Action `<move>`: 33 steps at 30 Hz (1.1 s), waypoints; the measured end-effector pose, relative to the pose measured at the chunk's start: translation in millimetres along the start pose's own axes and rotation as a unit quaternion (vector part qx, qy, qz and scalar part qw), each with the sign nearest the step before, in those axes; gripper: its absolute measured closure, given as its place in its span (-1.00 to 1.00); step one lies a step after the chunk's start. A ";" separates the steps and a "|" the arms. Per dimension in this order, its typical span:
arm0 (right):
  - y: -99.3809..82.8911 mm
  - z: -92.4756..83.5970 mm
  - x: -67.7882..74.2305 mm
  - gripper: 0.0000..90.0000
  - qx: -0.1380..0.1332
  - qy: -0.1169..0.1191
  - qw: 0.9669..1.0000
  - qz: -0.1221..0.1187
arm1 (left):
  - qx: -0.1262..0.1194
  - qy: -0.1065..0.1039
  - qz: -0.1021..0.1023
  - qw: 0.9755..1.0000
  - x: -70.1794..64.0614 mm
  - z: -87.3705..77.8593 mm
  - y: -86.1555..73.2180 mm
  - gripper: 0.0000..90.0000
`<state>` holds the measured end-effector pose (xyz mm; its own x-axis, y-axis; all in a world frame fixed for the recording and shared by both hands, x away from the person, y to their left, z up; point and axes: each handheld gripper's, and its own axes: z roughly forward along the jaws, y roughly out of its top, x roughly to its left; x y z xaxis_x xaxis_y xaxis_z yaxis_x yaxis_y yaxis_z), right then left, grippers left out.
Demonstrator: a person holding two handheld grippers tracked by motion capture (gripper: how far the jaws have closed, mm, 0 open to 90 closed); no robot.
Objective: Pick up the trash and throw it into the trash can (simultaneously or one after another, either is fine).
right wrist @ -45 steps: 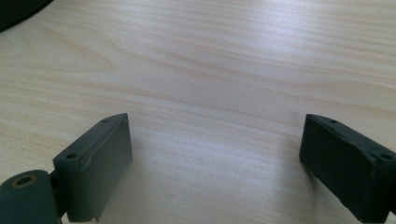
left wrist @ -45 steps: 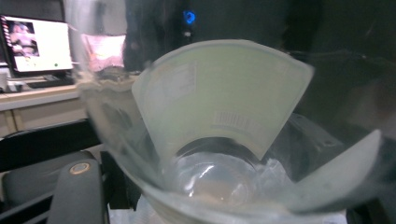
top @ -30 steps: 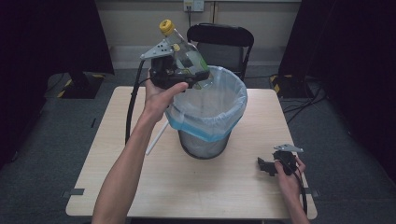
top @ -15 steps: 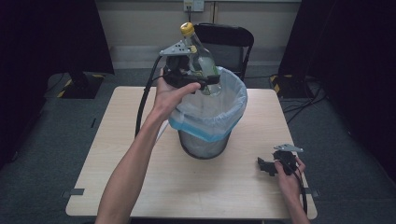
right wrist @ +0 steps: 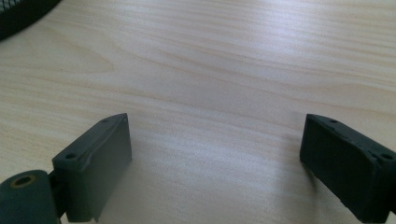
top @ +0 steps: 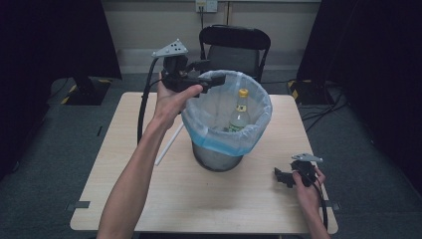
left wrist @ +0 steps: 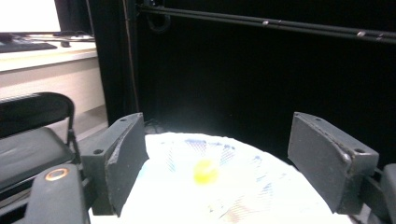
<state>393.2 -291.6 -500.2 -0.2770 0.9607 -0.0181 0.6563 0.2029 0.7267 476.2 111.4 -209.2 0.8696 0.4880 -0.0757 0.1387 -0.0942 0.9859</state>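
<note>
A clear bottle [top: 240,113] with a yellow cap stands leaning inside the waste bin [top: 226,149], which is lined with a pale blue bag. My left gripper [top: 211,72] hovers level over the bin's left rim, and its jaws have just been opening with nothing between them. In the left gripper view the gripper [left wrist: 219,163] looks down on the bag [left wrist: 266,186] and the blurred yellow cap [left wrist: 205,171]. At the table's front right my right gripper [top: 279,177] rests open, with bare wood between its jaws [right wrist: 215,163].
A white stick [top: 168,145] lies on the light wooden table [top: 124,199] left of the bin. A black chair [top: 234,47] stands behind the table. The bin's dark mesh [right wrist: 18,14] edges into the right gripper view.
The bottle was held in my left gripper above the bin. It has left the jaws and now stands inside the bin. The right gripper has not moved.
</note>
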 end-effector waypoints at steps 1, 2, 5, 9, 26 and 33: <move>0.0 0.0 0.0 -0.82 0.000 0.000 1.000 0.000 | 0.001 0.001 0.000 1.000 1.0 -0.6 -1.1 -0.58; 0.0 0.2 -0.1 -0.82 0.000 0.000 1.000 -0.001 | 0.000 0.001 -0.005 1.000 1.7 -1.1 -2.5 -0.58; 0.3 0.4 -0.3 -0.83 -0.001 0.000 1.000 -0.003 | -0.004 0.004 -0.007 1.000 5.4 -3.2 -7.4 -0.56; 0.2 0.3 -0.1 -0.82 -0.001 0.000 1.000 -0.002 | -0.001 0.010 -0.018 1.000 10.9 -8.8 -12.2 -0.56; 0.1 0.1 0.1 -0.82 0.000 0.000 1.000 -0.001 | -0.003 0.048 -0.021 0.999 29.8 -44.3 -23.3 -0.54; 0.1 0.1 0.0 -0.82 0.000 0.000 1.000 0.000 | -0.006 0.074 -0.022 0.997 39.1 -60.5 -31.4 -0.59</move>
<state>393.4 -291.5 -500.2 -0.2775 0.9605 -0.0189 0.6562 0.2039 0.7265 477.2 185.9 -234.1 0.7834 0.6138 -0.0978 0.1700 -0.0602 0.9836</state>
